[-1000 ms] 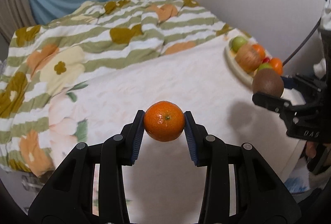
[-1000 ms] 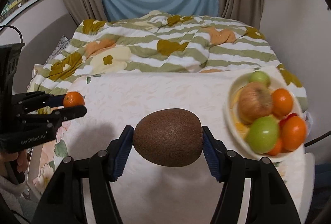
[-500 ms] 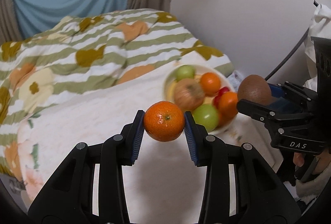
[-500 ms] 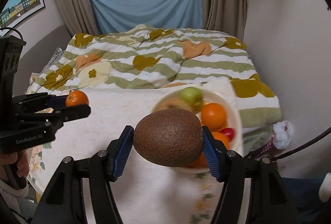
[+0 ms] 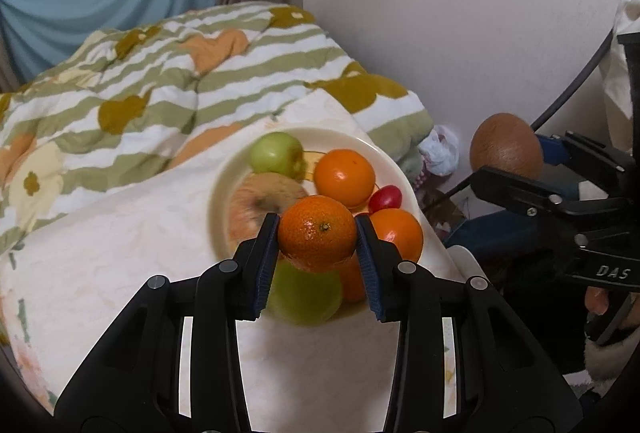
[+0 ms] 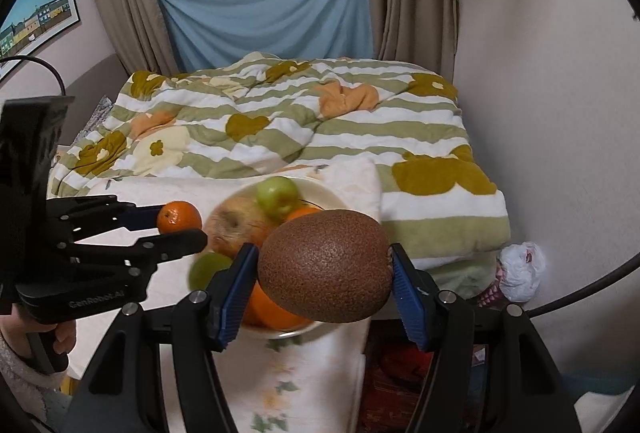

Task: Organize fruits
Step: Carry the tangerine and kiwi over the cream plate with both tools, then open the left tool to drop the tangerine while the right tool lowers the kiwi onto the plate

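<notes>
My left gripper [image 5: 317, 233] is shut on a small orange mandarin [image 5: 317, 232] and holds it above the near part of a cream plate [image 5: 384, 157] of fruit. The plate holds a green apple [image 5: 276, 153], oranges [image 5: 344, 177], a brownish apple [image 5: 256, 199], a red cherry tomato [image 5: 385, 197] and another green fruit [image 5: 304, 293]. My right gripper [image 6: 324, 265] is shut on a brown kiwi [image 6: 325, 265], held just right of and above the plate [image 6: 320, 191]. In the right wrist view the left gripper [image 6: 176, 223] with the mandarin [image 6: 179, 217] is at the plate's left.
The plate sits on a cream cloth-covered surface [image 5: 120, 253] near its right edge. A striped floral quilt [image 6: 280, 121] lies behind. A white wall [image 5: 460, 13] is to the right, with a crumpled bag [image 6: 520, 269] and a cable [image 5: 576, 85] below.
Both grippers have swung right toward the plate. The mandarin now hangs over the plate's fruit, and the kiwi has moved past the plate's right side. Both stay gripped.
</notes>
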